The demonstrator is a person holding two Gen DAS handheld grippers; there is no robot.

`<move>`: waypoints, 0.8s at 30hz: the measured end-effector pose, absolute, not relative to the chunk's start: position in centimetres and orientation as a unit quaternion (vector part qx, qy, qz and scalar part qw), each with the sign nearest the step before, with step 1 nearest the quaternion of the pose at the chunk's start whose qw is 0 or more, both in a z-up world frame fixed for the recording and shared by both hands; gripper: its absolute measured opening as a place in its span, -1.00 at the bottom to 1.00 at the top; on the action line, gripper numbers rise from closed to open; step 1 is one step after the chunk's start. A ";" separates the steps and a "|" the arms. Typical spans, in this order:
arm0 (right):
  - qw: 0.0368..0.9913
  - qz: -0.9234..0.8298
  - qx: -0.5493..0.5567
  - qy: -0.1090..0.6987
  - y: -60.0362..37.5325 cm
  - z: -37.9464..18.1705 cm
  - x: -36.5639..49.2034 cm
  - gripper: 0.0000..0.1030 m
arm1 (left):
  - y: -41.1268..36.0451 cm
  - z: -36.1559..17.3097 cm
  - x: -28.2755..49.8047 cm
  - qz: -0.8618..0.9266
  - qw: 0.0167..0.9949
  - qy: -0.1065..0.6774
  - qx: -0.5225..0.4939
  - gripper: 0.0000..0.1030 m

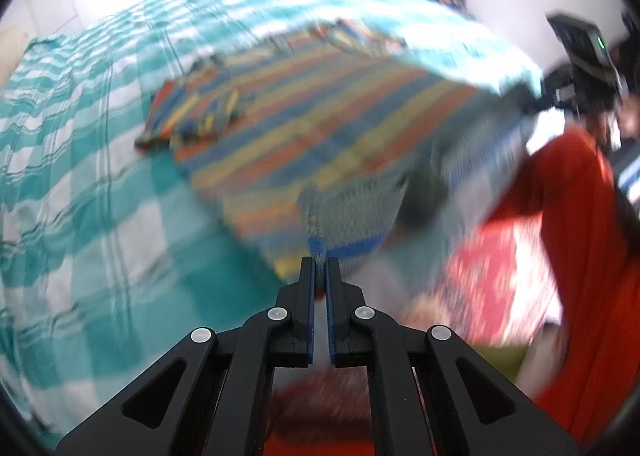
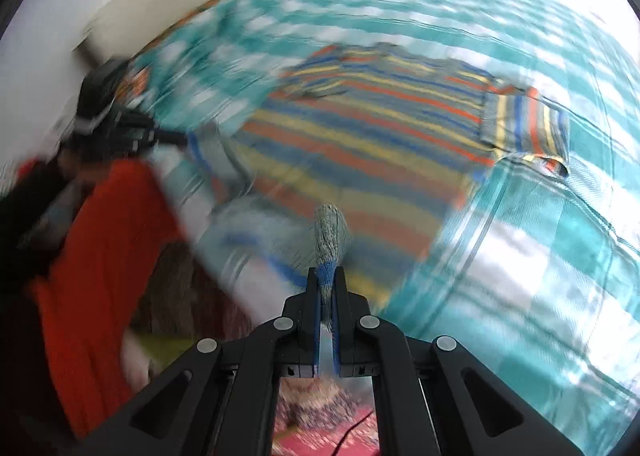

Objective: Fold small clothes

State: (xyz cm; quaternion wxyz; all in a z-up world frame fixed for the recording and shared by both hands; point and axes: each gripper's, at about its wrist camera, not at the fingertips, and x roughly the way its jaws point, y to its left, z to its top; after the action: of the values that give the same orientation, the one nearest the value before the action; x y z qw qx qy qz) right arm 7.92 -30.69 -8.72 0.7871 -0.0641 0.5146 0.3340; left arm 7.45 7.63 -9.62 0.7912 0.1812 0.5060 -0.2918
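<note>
Left wrist view first: our left gripper (image 1: 320, 262) has its jaws clamped on the near hem of the striped shirt (image 1: 320, 124), a pinch of grey-and-blue fabric showing between the blue pads. The shirt lies spread flat on the teal checked bedsheet (image 1: 80, 176), sleeves out to the sides, so we judge the folding barely begun (the hem is gripped, no crease made yet). At that view's right edge a person's orange sleeve (image 1: 568, 216) runs up to our right gripper, which is too smeared there to read.

Moving to the right wrist view, our right gripper (image 2: 327, 276) is likewise closed on a bunch of the same hem. What remains, as we see it, is carrying the hem toward the collar and then tucking the sleeves.

Motion blur washes out both pictures; the collar end and the floor clutter below the bed are hard to make out.
</note>
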 end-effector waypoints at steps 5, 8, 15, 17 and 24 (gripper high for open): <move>0.771 0.272 -0.083 0.570 -33.8 -13.1 4.5 -0.46 | 11.5 -12.9 6.3 -0.209 0.773 0.572 0.176 -0.70; 0.774 0.227 -0.077 0.587 -36.3 -14.4 4.0 -0.42 | 14.2 -12.1 7.2 -0.174 0.799 0.573 0.057 -0.03; 0.793 0.191 0.106 0.569 -39.0 -14.3 5.8 -0.03 | 12.2 -16.5 8.8 -0.123 0.786 0.604 -0.050 0.30; 0.762 0.194 0.158 0.597 -38.4 -16.8 6.9 -0.03 | 10.4 -18.2 9.0 -0.124 0.772 0.622 -0.040 0.30; 0.728 0.243 0.170 0.618 -33.5 -20.4 7.6 -0.89 | 5.9 -18.4 8.6 -0.175 0.744 0.645 0.007 -0.91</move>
State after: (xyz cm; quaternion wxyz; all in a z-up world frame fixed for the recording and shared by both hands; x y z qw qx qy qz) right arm 7.63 -33.47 -20.43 0.7277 0.1705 0.6182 0.2433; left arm 8.61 5.87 -18.44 0.7442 0.0068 0.6446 -0.1749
